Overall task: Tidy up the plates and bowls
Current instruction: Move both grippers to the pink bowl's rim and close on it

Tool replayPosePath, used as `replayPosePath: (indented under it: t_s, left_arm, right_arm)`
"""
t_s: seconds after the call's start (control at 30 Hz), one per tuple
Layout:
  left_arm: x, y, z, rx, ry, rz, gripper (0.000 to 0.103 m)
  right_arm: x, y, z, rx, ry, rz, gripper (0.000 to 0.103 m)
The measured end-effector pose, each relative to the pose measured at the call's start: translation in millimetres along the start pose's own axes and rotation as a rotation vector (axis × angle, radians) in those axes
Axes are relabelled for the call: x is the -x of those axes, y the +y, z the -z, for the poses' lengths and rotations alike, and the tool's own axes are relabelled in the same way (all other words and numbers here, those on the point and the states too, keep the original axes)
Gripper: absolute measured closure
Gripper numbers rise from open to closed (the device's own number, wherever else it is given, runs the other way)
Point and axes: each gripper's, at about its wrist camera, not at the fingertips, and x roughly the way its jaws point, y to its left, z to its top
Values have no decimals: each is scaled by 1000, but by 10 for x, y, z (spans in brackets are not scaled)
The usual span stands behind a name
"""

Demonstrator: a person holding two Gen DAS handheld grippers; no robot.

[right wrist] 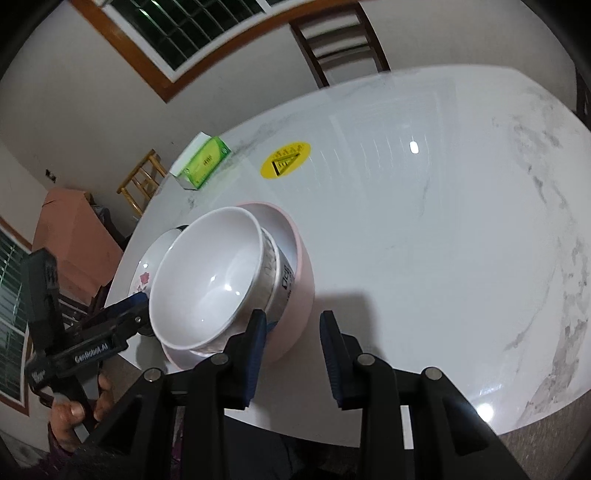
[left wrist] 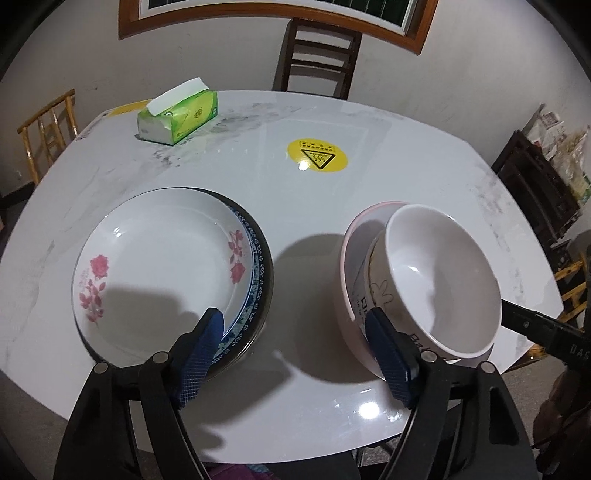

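White marble-look tabletop [left wrist: 332, 122] fills both views, glossy under a ceiling light, and on it stand two piles of crockery. Toward the right of the left wrist view a white bowl [left wrist: 443, 273] sits tilted inside a printed bowl [left wrist: 376, 291], and both are nested in a pink bowl [left wrist: 345, 306]. Well apart to their left lies a stack of plates [left wrist: 162, 266], the top one white with pink roses, over a blue-patterned rim and a dark one at the bottom. The left gripper [left wrist: 295, 321] hangs over the bare table between the two piles, jaws spread wide with nothing between them; one blue pad overlaps the plates' near edge and the other the pink bowl's side, though whether either touches cannot be told. The right gripper [right wrist: 291, 325] is at the near side of the bowls, jaws narrowly parted; its left pad lies against the pink bowl's near side, while its right pad stands clear over bare table, so nothing is gripped. Farther back are a green tissue pack [left wrist: 177, 118] and a round yellow warning sticker [left wrist: 317, 155], then a dark wooden chair [left wrist: 317, 55] against the wall beneath a wood-framed window [right wrist: 177, 33].
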Motion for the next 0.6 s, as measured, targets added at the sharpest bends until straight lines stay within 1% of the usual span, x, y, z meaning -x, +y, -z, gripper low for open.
replayPosePath:
  t_s: [0.1, 0.23, 0.27, 0.33, 0.5, 0.57, 0.6]
  left_arm:
    - [-28, 2, -38, 23, 51, -3, 27]
    - [-86, 41, -57, 66, 105, 3, 25]
    - [-117, 77, -64, 95, 130, 18, 25]
    - [-150, 120, -71, 132, 155, 23, 22]
    - [-206, 137, -81, 188, 208, 16, 18]
    - [-244, 135, -80, 204, 247, 13, 16]
    - [-247, 125, -83, 203, 253, 7, 16]
  right_arm:
    - [-62, -12, -84, -44, 55, 11, 72]
    - [-103, -31, -185, -59, 81, 53, 71]
    - [-126, -46, -203, -70, 92, 52, 70]
    - [-166, -77, -233, -95, 114, 44, 70]
    - [-225, -90, -273, -92, 140, 38, 70]
    - [-242, -123, -288, -106, 147, 20, 70]
    - [-251, -144, -293, -113, 152, 6, 70]
